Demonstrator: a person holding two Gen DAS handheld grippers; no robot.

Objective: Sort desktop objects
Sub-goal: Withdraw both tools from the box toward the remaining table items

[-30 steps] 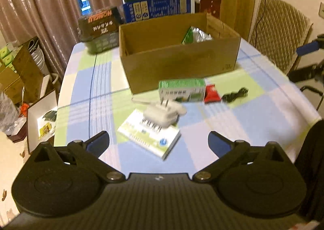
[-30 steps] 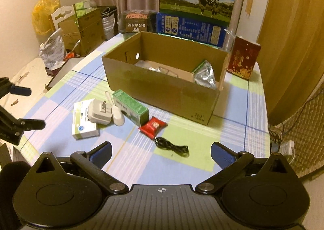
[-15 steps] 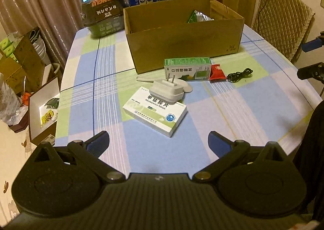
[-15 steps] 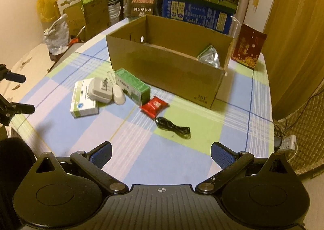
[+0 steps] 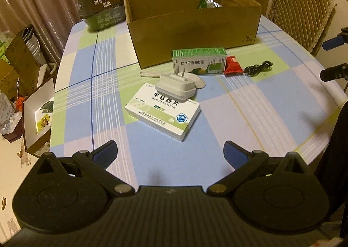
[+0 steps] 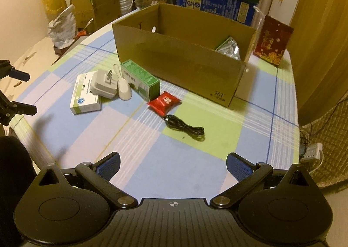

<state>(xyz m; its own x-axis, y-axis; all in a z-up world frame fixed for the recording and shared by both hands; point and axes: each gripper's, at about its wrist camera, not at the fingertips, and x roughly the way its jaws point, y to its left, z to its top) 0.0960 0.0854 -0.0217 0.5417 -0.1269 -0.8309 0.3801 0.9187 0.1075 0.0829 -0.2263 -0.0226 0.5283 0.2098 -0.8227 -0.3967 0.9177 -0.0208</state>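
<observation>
Left wrist view: left tongs (image 5: 170, 149) spread, empty, pill box (image 5: 162, 114) just ahead. Charger (image 5: 176, 86) rests on it; lifting could tip it off. Right tongs (image 6: 173, 163) spread too.

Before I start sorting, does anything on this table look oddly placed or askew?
Yes. The white plug adapter sits half on the white tablet box, prongs up, overhanging its far edge. That box lies skewed to the tablecloth's checks. The black cable lies loosely bunched on the cloth. Nothing looks spilled or damaged.

Dim warm indoor light, soft shadows, sharp centre, fisheye-bent dark corners.
</observation>
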